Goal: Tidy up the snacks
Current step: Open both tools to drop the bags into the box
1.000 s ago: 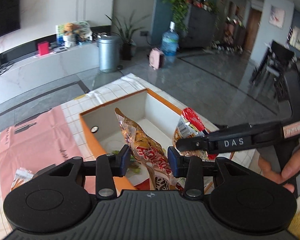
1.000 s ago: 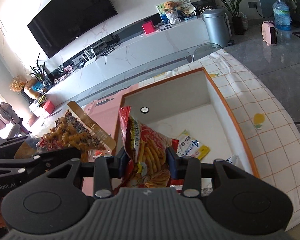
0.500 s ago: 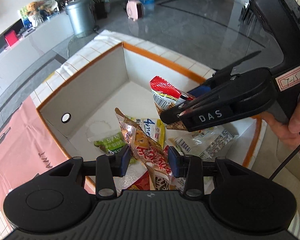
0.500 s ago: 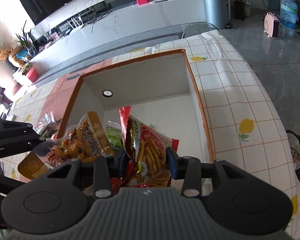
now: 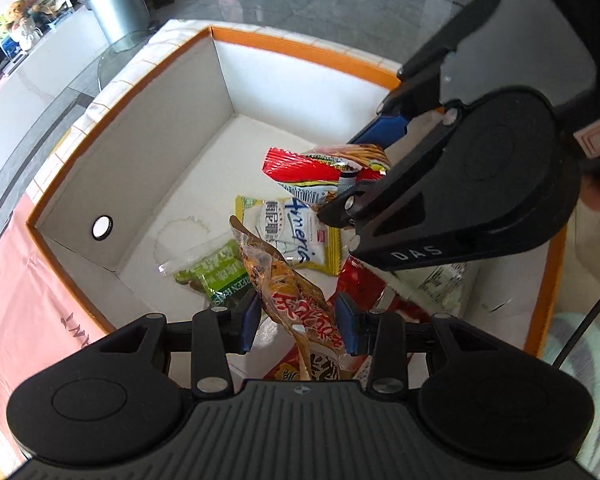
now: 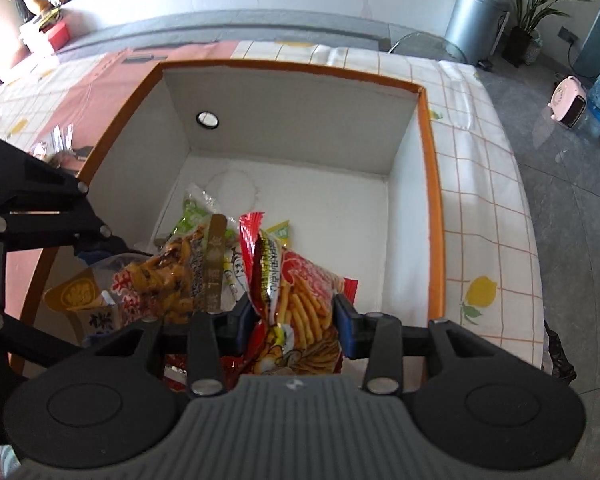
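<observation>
Snack bags (image 5: 296,304) between clamped claws (image 5: 296,322)

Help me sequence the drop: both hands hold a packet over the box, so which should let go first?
Probably right: the red fries packet in the right gripper hangs over bare box floor, while the left gripper holds its brown packet above already piled snacks.

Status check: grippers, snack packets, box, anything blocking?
Left gripper shut on brown snack packet. Right gripper shut on red fries packet. Both over orange-rimmed box. Nothing blocking.
</observation>
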Demonstrator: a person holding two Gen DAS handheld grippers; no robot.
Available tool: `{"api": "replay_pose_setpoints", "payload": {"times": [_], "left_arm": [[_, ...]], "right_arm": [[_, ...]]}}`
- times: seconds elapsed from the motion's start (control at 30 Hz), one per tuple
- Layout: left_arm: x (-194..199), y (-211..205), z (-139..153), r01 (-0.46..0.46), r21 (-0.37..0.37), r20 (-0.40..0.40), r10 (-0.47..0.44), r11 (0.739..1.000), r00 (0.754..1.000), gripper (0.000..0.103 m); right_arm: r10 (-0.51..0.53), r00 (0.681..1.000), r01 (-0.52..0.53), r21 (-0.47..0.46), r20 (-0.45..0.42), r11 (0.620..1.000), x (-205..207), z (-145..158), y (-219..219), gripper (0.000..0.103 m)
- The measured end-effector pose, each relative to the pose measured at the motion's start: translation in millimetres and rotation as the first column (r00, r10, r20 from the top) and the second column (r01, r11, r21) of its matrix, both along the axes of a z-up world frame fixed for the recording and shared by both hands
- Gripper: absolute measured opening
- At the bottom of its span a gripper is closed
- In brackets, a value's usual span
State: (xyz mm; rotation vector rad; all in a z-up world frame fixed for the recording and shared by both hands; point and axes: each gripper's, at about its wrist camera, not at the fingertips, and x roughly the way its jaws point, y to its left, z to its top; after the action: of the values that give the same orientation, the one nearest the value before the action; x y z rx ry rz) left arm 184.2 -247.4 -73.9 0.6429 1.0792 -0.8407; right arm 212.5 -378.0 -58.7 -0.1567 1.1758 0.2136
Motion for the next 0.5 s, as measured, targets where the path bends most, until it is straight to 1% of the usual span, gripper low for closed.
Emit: {"api": "replay_pose_setpoints", "payload": {"times": [0.1, 0.2, 0.27, 0.37, 0.5], "left_arm": [[1.8, 1.4, -5.6, 0.008, 0.017, 0.001, -0.008, 1.000, 1.000, 0.045], [2.1, 2.9, -8.1, 0.020, 0.019, 0.003, -0.020, 1.000, 1.000, 0.046], [1.2, 2.8, -9.2, 0.029, 0.024, 0.008, -0.029, 0.999, 1.000, 0.046], [-1.2, 1.5, -11.0, 0.038, 0.034, 0.018, -0.038, 0.999, 0.999, 0.047], [-6.9, 1.9, -8.4, 0.040, 0.026, 0.037, -0.041, 0.999, 0.999, 0.049]], "right_arm": [[-0.006, 0.999, 0.004, -0.029, -0.046, 1.000, 6.9, -10.2, 5.3, 0.039], [-0.008, 0.997, 0.004, -0.048, -0.075, 0.999, 10.5, -17.0, 8.7, 0.040], [-0.019, 0.996, 0.013, -0.062, -0.084, 0.998, 12.3, -19.2, 10.0, 0.040], [-0.032, 0.995, 0.026, -0.061, -0.096, 0.998, 15.6, -21.0, 9.2, 0.041], [-0.043, 0.994, 0.037, -0.060, -0.102, 0.998, 17.6, -20.3, 11.6, 0.044]]}}
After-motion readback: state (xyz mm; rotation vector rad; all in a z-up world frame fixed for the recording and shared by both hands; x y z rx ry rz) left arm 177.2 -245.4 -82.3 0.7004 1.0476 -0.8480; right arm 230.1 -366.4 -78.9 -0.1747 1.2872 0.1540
